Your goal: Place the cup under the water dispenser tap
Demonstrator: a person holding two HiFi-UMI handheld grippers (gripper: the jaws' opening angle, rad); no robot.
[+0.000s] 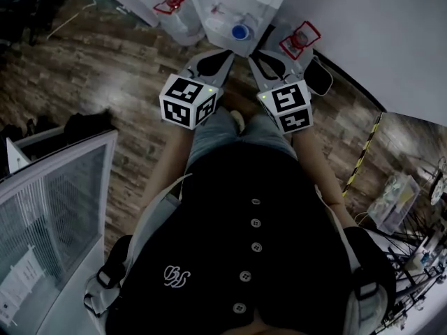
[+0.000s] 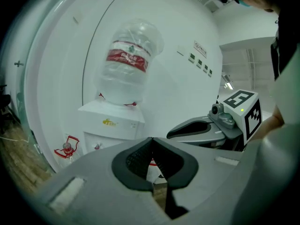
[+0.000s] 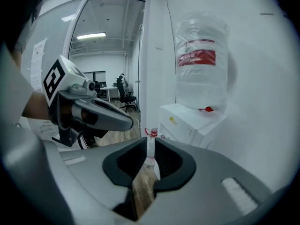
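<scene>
In the head view, the water dispenser (image 1: 218, 11) is seen at the far edge of the wooden floor (image 1: 105, 68), against the white wall. An empty bottle with a red handle (image 1: 174, 0) stands on the floor to its left, and another one (image 1: 300, 40) to its right. A small blue round thing (image 1: 239, 31) is seen at the dispenser's front; whether it is the cup cannot be told. The left gripper (image 1: 222, 58) and the right gripper (image 1: 260, 60) are held side by side, pointed at the dispenser. In the left gripper view, the left gripper (image 2: 152, 139) is shown with its jaws brought together at the tips and nothing between them. The dispenser (image 2: 112, 121) is seen beyond, topped by a clear water bottle (image 2: 126, 64), and the right gripper (image 2: 176, 133) is seen at the right. In the right gripper view, the right gripper (image 3: 151, 142) is shown with only a narrow slit between its jaws and nothing held. The dispenser (image 3: 187, 121) and its bottle (image 3: 201, 64) are seen at the right, and the left gripper (image 3: 124, 121) at the left.
</scene>
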